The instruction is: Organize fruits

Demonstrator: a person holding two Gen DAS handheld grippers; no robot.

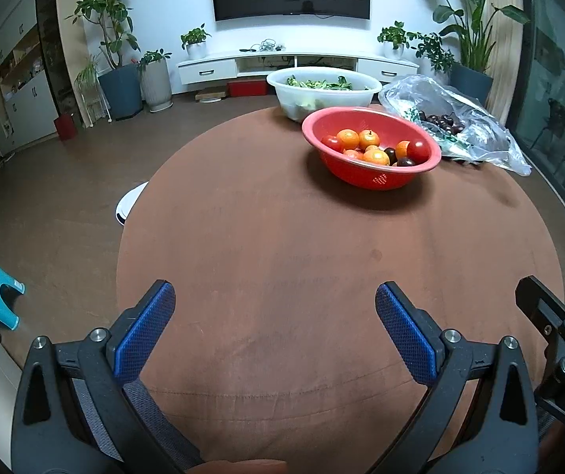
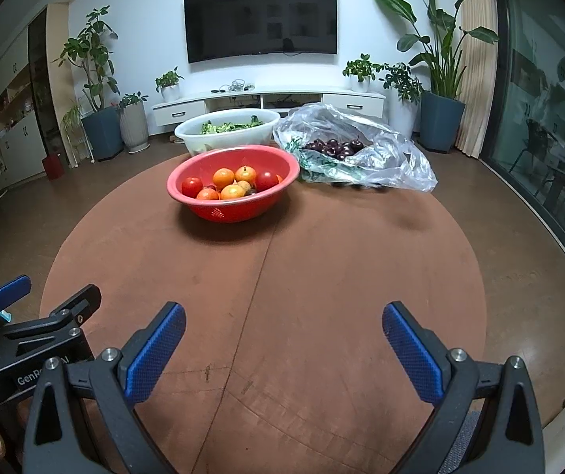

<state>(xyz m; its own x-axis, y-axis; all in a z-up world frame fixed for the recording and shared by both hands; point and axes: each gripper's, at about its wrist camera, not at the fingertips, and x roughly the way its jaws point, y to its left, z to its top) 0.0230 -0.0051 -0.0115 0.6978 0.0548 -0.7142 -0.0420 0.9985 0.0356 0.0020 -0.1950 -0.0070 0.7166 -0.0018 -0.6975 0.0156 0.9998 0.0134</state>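
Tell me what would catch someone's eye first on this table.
The red bowl near the middle of the round brown table, piled with oranges and tomatoes. To its right, a clear plastic bag lies open with dark cherries inside; behind the bowl is a white basin of greens.

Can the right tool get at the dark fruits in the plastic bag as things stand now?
Probably yes. The right tool is open, and only bare table lies between it and the plastic bag. The bag's mouth gapes, so the dark fruits show. The red bowl stands aside.
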